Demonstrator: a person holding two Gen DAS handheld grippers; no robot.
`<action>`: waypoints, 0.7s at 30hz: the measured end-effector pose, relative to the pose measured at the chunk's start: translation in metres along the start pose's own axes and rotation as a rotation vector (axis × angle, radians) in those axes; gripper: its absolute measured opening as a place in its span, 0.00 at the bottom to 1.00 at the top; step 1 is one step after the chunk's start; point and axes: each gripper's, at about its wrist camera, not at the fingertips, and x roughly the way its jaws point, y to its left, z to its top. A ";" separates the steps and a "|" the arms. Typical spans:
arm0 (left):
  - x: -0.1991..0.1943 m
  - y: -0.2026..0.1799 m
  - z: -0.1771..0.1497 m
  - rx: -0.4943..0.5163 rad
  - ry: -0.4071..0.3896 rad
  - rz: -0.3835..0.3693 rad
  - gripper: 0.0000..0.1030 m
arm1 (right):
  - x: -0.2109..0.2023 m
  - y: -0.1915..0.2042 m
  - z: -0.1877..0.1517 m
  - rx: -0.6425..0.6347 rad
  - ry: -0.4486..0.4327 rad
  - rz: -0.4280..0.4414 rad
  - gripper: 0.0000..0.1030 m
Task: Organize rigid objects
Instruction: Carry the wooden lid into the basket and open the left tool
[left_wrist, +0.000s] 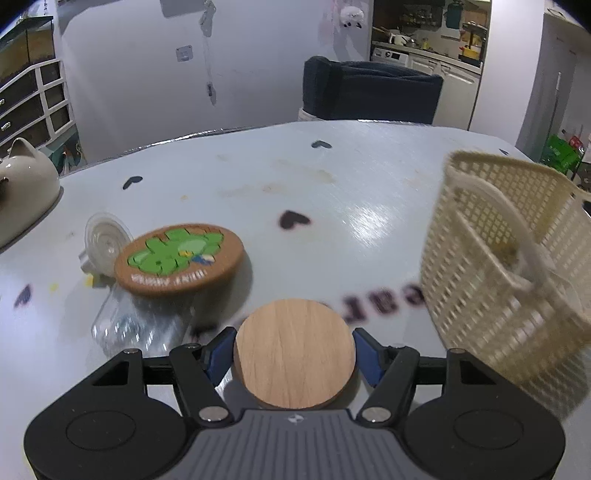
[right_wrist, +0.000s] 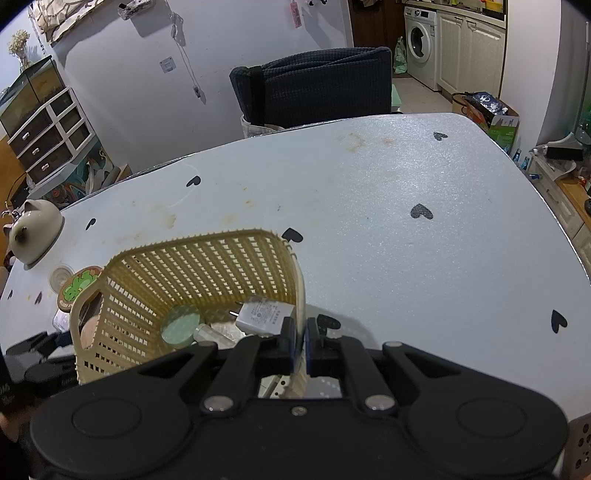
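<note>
Left gripper (left_wrist: 294, 352) closed around plain wooden disc (left_wrist: 294, 354), low over table (left_wrist: 258, 192). Right gripper (right_wrist: 300, 341) clamped tight on basket (right_wrist: 207, 273) handle. Frog coaster (left_wrist: 179, 258) far left.

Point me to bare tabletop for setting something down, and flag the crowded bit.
Free: the table from the basket out to the far and right edges, only printed hearts there. Crowded: left of the basket, where the green-print coaster, clear lid, plain wooden disc between the left gripper fingers and cat-shaped pot cluster.
</note>
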 end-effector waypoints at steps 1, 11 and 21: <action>-0.002 -0.002 -0.002 0.002 0.004 -0.003 0.66 | 0.000 0.000 0.000 0.000 0.000 0.000 0.05; -0.034 -0.007 -0.024 -0.090 0.032 -0.033 0.66 | 0.000 0.000 0.000 0.000 0.000 0.001 0.05; -0.088 -0.007 0.001 -0.157 -0.103 -0.062 0.66 | -0.001 0.000 0.001 0.000 0.000 0.007 0.05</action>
